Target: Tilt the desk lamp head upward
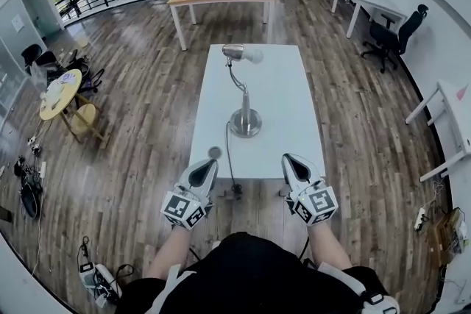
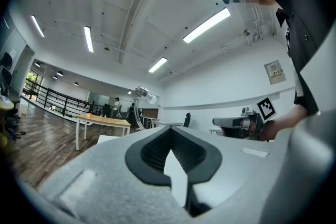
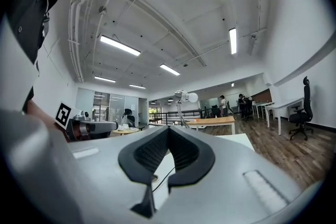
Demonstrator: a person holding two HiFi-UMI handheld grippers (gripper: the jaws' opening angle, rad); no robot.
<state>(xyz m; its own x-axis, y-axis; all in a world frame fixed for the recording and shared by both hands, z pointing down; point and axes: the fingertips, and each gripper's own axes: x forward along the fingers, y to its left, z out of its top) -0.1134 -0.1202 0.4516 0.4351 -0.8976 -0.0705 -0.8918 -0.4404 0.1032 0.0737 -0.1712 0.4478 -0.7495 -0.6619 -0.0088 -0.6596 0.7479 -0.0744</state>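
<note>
Chrome desk lamp, well beyond my clenched, empty left gripper and right gripper, may topple if shoved hard.

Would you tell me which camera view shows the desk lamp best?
The head view: the whole desk lamp, from round base to head, stands on the white table. Both gripper views show only its small, distant head and neck.
</note>
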